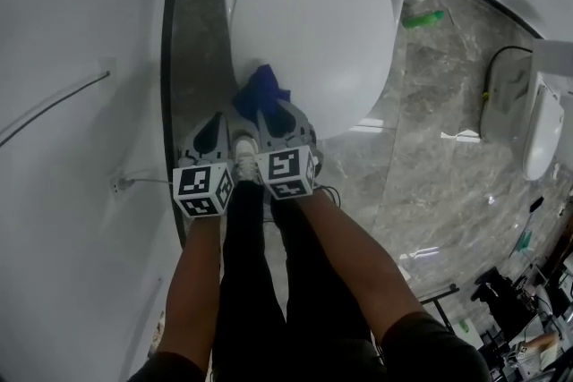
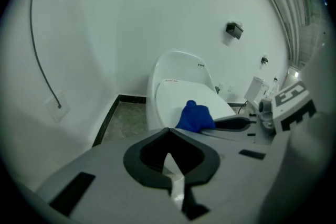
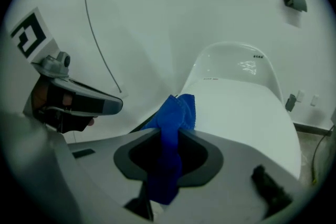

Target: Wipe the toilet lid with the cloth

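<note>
The white toilet lid [image 1: 313, 31] is down. A blue cloth [image 1: 260, 89] rests on its near left edge, and my right gripper [image 1: 269, 109] is shut on it. In the right gripper view the cloth [image 3: 172, 123] hangs bunched between the jaws, with the lid [image 3: 241, 113] beyond it. My left gripper [image 1: 218, 119] is just left of the right one, off the lid's edge, shut and holding nothing. Its jaws meet in the left gripper view [image 2: 168, 129], where the cloth [image 2: 195, 117] and lid [image 2: 173, 97] lie ahead.
A white wall runs along the left with a thin cable [image 1: 54, 103] and a socket [image 1: 116, 183]. A green object [image 1: 422, 18] lies on the marble floor to the right of the toilet. A second white fixture [image 1: 542, 125] stands at far right. My legs and a shoe [image 1: 243, 148] are below the grippers.
</note>
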Tool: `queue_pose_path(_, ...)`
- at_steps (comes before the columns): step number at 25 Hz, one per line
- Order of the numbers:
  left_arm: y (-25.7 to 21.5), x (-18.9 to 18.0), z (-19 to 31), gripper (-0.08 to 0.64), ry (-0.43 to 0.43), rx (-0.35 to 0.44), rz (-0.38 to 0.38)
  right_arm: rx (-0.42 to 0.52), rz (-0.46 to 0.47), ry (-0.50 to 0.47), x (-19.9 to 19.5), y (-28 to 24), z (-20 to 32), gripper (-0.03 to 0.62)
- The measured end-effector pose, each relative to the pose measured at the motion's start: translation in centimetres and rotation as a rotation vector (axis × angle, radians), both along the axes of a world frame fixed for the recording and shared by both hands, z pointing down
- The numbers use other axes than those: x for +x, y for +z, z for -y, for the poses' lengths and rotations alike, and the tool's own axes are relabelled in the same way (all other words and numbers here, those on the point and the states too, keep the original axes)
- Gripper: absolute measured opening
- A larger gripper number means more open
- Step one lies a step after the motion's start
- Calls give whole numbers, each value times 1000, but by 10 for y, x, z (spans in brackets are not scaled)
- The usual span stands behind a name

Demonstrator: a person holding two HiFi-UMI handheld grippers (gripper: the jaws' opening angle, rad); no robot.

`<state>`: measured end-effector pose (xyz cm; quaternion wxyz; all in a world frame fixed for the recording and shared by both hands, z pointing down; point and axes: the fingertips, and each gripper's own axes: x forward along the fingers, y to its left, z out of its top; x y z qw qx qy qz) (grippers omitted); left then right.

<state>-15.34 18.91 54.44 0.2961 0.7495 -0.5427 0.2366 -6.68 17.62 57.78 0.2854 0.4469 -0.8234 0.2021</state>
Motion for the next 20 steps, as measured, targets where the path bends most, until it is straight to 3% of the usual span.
queue_pose_path(5,15,5,-14,11,9,-17,1,-24,-93,-49,-9,17,-3,89)
queue_pose_path(9,12,23,-19,11,42,-26,-8,-24,-100,-5,8,17,-14,88)
queue_pose_path(20,7,57,-26,11,131,-17,-51,5,-120,251,139,17,-45,87)
